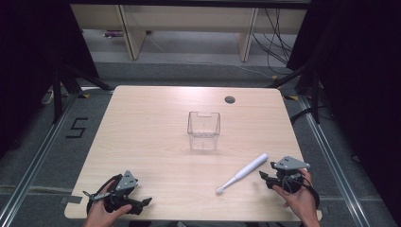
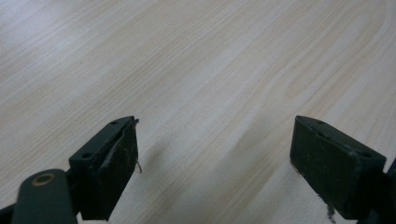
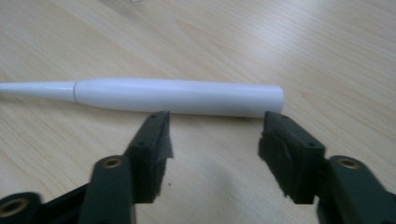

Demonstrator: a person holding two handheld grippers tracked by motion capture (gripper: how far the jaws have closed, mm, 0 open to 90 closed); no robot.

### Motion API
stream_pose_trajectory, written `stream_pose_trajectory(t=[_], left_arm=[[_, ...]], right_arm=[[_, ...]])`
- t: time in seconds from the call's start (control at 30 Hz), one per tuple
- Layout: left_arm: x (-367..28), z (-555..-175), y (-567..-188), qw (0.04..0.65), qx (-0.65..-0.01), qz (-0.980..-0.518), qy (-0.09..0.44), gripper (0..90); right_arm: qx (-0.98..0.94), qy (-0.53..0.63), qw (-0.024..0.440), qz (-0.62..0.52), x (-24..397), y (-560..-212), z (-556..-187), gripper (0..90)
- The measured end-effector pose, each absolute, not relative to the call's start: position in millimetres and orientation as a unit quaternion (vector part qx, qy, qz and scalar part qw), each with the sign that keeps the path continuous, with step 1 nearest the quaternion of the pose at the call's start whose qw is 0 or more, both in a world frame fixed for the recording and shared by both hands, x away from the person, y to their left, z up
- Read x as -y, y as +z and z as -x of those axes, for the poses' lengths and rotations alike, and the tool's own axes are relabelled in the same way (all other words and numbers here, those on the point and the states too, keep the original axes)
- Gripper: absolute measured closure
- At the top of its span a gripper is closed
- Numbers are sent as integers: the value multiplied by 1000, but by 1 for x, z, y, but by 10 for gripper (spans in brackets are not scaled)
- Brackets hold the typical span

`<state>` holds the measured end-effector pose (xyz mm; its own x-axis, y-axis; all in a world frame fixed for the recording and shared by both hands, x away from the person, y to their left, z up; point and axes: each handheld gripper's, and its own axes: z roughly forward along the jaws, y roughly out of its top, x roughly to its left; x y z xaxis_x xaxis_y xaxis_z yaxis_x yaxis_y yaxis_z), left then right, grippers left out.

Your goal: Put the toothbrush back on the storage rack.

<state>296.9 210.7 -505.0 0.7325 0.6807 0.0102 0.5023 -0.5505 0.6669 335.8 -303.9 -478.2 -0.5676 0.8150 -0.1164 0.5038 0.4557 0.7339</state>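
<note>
One electric toothbrush (image 1: 242, 173), one clear plastic container (image 1: 204, 130) and two grippers sit on or over the light wooden table (image 1: 151, 137).

The toothbrush lies flat on the table's near right part, between the container and the right gripper (image 1: 265, 176) and nearer the gripper. In the high view its long axis runs on a diagonal: the small brush head points toward the near edge and to the left, and the thick butt end points away and to the right. It is all white and smooth, with a fat, rounded handle that tapers past a thin seam into a slim neck; in the right gripper view (image 3: 177, 96) the handle lies crosswise just beyond the fingertips, the blunt end at the right and the neck running off at the left.

The right gripper (image 3: 215, 133) is held in a hand (image 1: 295, 196) at the table's near right corner, its fingers (image 3: 152, 149) parted to a middling gap with nothing between them, just short of the handle and not touching it.

The left gripper (image 1: 146, 202), at the near left edge, has its fingers (image 2: 112, 163) spread wide over bare wood, holding nothing.

The container stands upright and empty near the middle of the table, well apart from both grippers.
</note>
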Motion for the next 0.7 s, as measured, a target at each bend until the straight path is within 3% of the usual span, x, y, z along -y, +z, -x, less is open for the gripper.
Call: stream_pose_trajectory(t=[0.07, 0.37, 0.7], left_arm=[[-211, -297, -505, 332, -341, -869, 135, 150], [-211, -296, -505, 330, -343, -869, 135, 149], [-212, -297, -505, 330, -346, -868, 134, 149]], right_arm=[[-822, 332, 231, -401, 303, -478, -337, 489], [-815, 351, 235, -397, 303, -475, -350, 763], [-827, 344, 243, -372, 292, -475, -368, 891]])
